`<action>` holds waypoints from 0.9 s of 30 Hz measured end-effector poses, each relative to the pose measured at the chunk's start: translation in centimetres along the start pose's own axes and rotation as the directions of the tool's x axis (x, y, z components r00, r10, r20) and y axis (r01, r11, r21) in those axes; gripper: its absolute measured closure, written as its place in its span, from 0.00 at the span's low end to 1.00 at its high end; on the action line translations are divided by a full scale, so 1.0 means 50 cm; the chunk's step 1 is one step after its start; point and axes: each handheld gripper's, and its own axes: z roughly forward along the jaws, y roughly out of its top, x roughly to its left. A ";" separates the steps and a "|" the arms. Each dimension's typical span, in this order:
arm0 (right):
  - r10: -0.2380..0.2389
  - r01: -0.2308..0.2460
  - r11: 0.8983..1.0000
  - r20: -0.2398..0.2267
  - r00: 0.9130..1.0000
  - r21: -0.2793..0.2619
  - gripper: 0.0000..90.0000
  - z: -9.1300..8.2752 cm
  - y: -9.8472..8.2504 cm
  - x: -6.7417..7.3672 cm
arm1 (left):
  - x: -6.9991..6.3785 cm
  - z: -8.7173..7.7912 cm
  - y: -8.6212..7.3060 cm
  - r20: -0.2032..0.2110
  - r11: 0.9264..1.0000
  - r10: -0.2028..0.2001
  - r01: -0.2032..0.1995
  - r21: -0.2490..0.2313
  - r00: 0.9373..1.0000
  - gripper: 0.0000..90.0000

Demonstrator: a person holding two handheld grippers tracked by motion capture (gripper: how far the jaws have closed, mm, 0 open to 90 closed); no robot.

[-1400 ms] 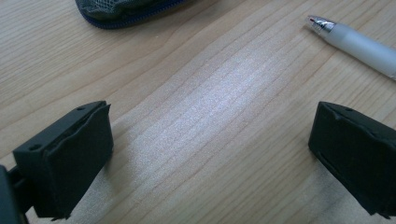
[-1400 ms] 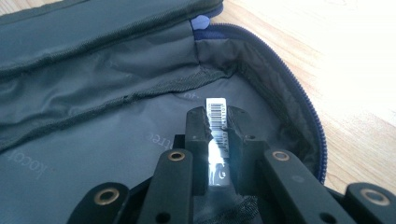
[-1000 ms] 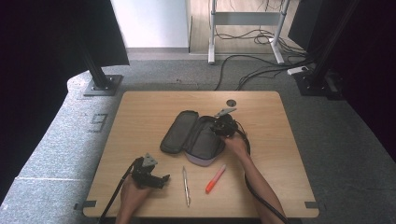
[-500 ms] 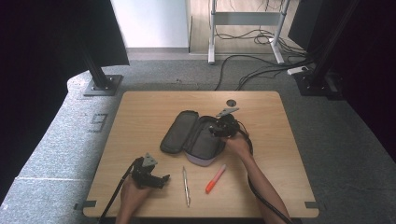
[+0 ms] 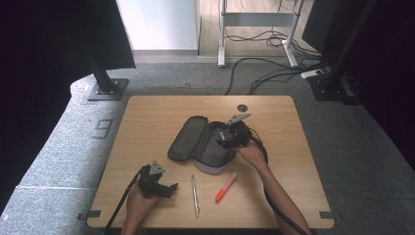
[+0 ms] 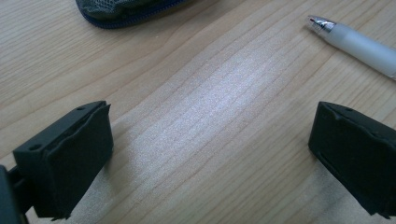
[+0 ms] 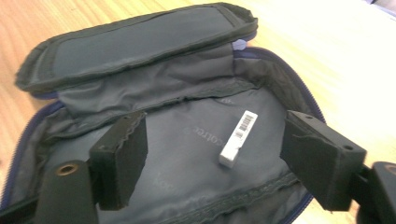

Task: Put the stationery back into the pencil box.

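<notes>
A dark grey pencil case [image 5: 195,142] lies unzipped in the middle of the wooden table [image 5: 147,122]. My right gripper [image 5: 229,138] hovers over its open half. Its jaws have just been opening and now stand open [image 7: 215,123]. Between them, untouched, a small white barcoded piece [image 7: 238,137] lies on the case lining [image 7: 187,154]. My left gripper [image 5: 159,185] rests near the table's front left, open [image 6: 210,116] over bare wood. A silver-tipped pen [image 5: 195,195] [image 6: 355,44] lies just right of it.
An orange marker [image 5: 226,187] lies on the table right of the pen, near the person's right forearm. A small dark round hole [image 5: 242,107] sits in the far part of the tabletop. The case's zipped edge [image 6: 130,9] shows beyond the left jaws.
The right gripper has shifted slightly over the open case. The left gripper, pen and marker have stayed where they were.
</notes>
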 end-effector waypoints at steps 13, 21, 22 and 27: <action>-0.022 0.022 1.000 -0.031 0.999 -0.009 0.08 -0.032 -0.008 0.019 | 0.000 0.000 0.000 -0.001 1.000 -0.001 0.001 -0.002 1.000 0.00; -0.056 0.056 0.998 -0.040 0.998 0.004 0.00 -0.046 -0.016 0.036 | 0.000 0.000 0.000 0.000 1.000 -0.002 0.002 -0.002 1.000 0.00; -0.061 0.061 0.998 -0.040 0.997 0.008 0.00 -0.048 -0.017 0.038 | 0.000 0.000 0.000 0.000 1.000 -0.002 0.002 -0.002 1.000 0.00; -0.071 0.072 0.997 -0.058 0.996 0.014 0.00 -0.056 -0.026 0.047 | 0.000 0.000 0.000 0.001 1.000 -0.002 0.002 -0.001 1.000 0.00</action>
